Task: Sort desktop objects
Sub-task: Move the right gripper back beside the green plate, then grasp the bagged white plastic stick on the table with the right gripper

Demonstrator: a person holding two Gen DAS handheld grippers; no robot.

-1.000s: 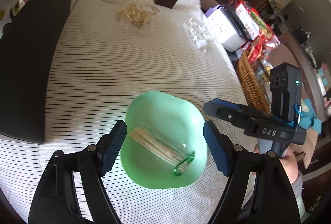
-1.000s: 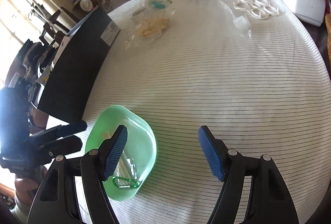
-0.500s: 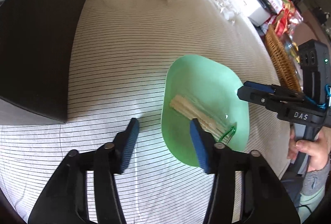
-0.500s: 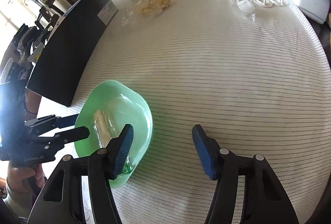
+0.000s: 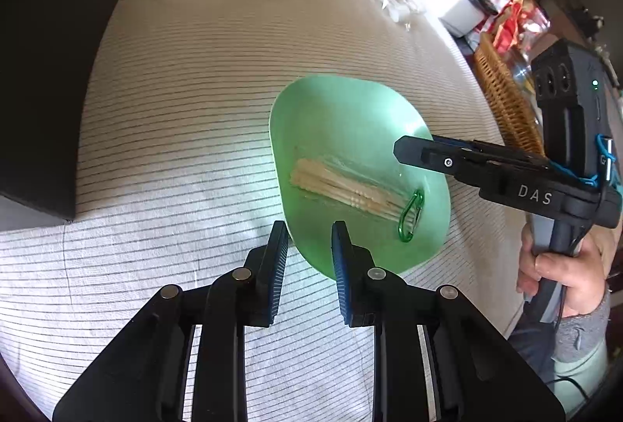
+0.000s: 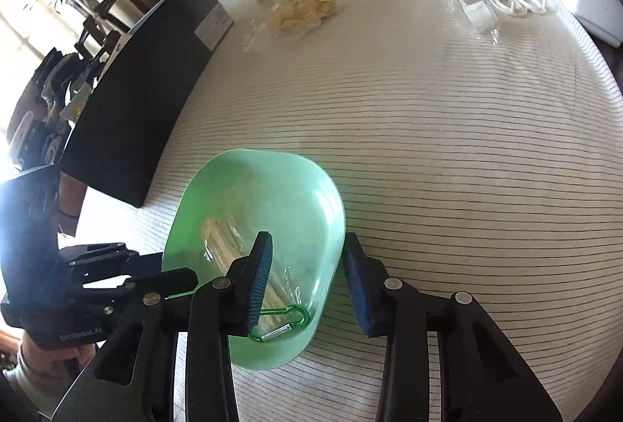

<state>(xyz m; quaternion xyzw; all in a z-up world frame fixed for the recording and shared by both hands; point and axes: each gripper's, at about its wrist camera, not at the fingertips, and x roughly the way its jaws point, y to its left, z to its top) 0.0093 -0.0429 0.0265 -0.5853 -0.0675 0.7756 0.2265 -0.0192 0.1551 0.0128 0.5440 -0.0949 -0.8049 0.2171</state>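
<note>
Both grippers closing on opposite rims of the green dish (image 5: 350,118), you're setting up a two-handed lift.

You're bringing the left gripper (image 5: 309,246) onto the dish's near rim at 6 o'clock in the left wrist view; its jaws are closing with the rim edge between them, pads not clearly pressing yet. You're working the right gripper (image 6: 307,266) onto the rim at the dish's 4 o'clock in the right wrist view, one pad inside the bowl, one outside on the striped cloth (image 6: 447,133); jaws are closing there too, with gaps still showing. Opposite-side grips probably keep the shallow dish level so the bagged sticks (image 5: 338,184) and green carabiner (image 5: 410,215) aren't sliding out. Both are sitting loose near the dish's 5 o'clock edge in the left view, so tilt is the risk.
</note>
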